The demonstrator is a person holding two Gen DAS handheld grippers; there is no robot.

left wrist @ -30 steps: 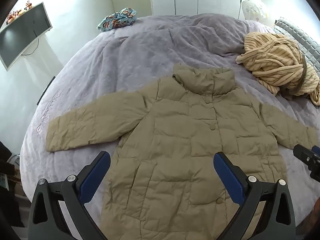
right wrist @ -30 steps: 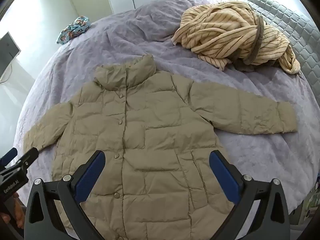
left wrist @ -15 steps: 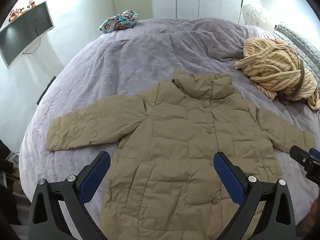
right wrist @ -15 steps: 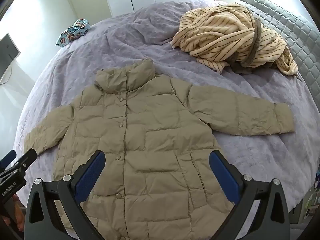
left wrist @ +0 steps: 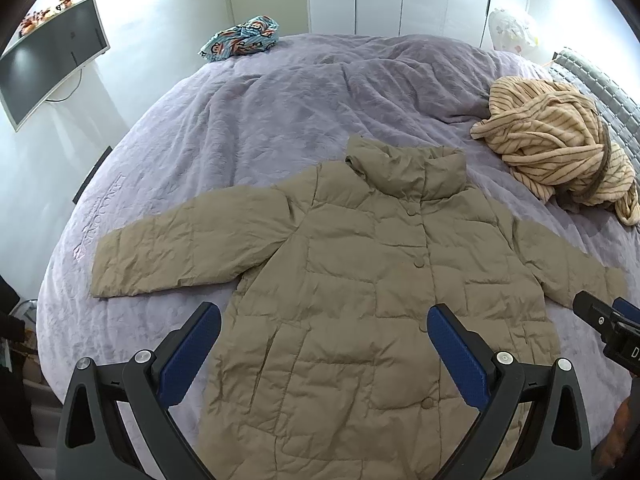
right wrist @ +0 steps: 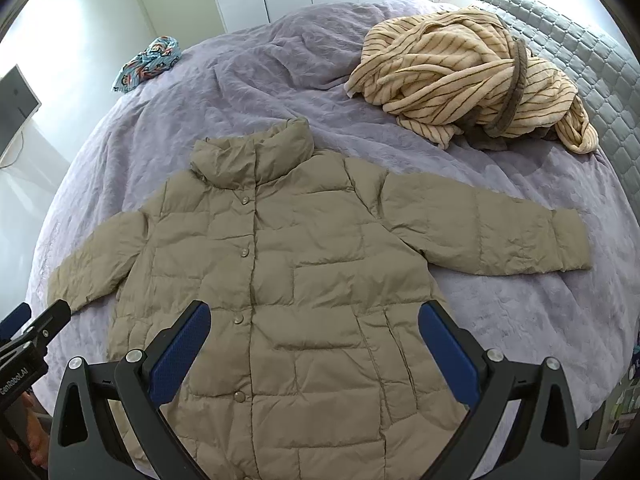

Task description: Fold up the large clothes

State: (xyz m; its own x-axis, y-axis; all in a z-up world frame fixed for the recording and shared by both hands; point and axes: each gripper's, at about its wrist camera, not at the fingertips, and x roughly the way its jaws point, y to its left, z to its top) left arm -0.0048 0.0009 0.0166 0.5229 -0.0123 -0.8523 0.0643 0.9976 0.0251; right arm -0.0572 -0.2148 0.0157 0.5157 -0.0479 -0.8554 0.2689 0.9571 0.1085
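Both of your grippers are drawing back from the khaki quilted puffer jacket [left wrist: 360, 300], so more purple bedspread [left wrist: 260, 120] is showing. It is lying flat, collar toward 12 o'clock, sleeves reaching to 9 and 3. Your left gripper [left wrist: 324, 348] and right gripper [right wrist: 314, 344] are hovering wide open, empty, each nearer its own sleeve.
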